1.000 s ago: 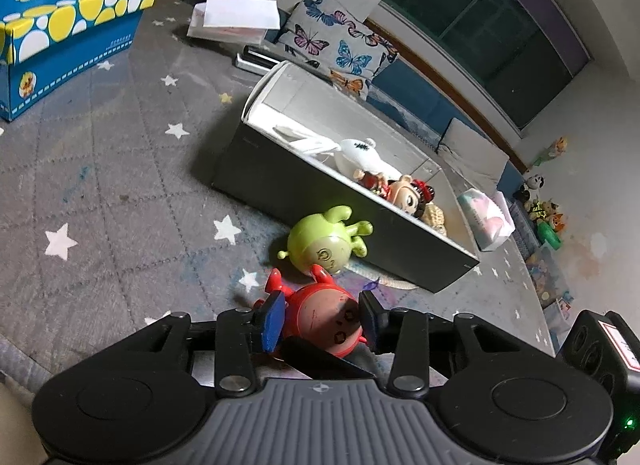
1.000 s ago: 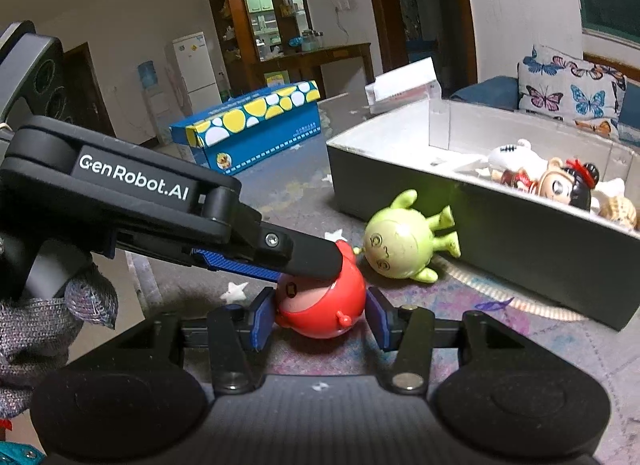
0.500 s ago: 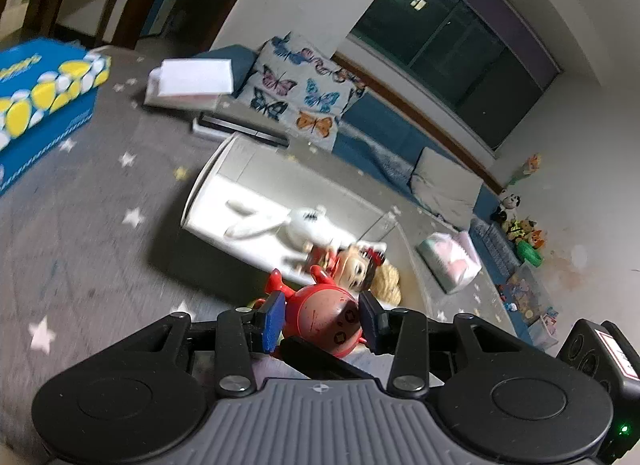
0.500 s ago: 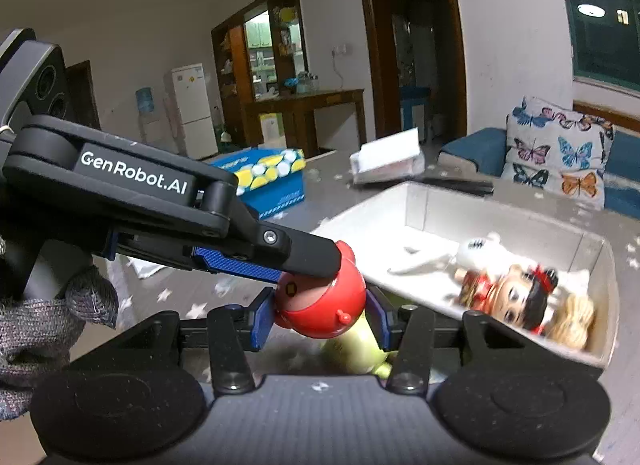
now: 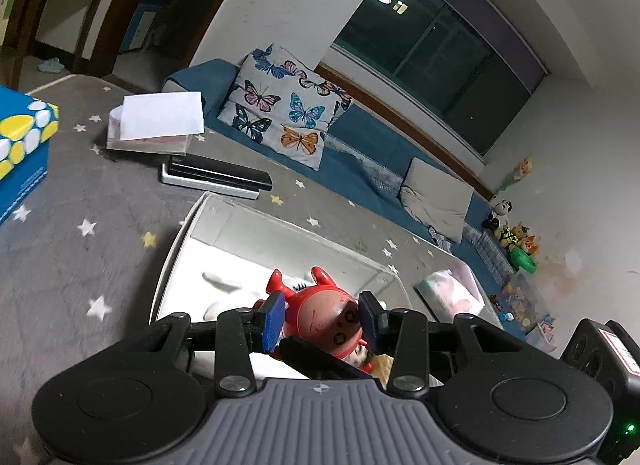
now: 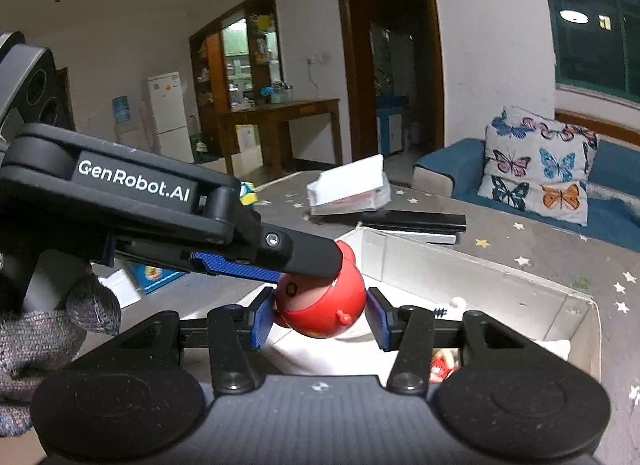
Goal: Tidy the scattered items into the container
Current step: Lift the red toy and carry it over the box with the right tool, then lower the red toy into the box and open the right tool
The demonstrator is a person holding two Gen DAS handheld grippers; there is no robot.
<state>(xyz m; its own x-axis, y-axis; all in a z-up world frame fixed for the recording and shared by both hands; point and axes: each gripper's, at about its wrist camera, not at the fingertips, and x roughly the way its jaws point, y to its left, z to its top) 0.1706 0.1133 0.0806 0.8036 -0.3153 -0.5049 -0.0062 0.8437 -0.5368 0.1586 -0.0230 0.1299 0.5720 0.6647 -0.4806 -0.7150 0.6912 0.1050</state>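
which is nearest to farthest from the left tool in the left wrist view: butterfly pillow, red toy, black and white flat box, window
1. red toy, between the left tool's blue pads, over the container.
2. black and white flat box, on the grey star mat beyond the container's far end.
3. butterfly pillow, propped on the blue couch behind that box.
4. window, on the back wall, upper right.

Two close wrist views, shared box (image 5: 176, 249)
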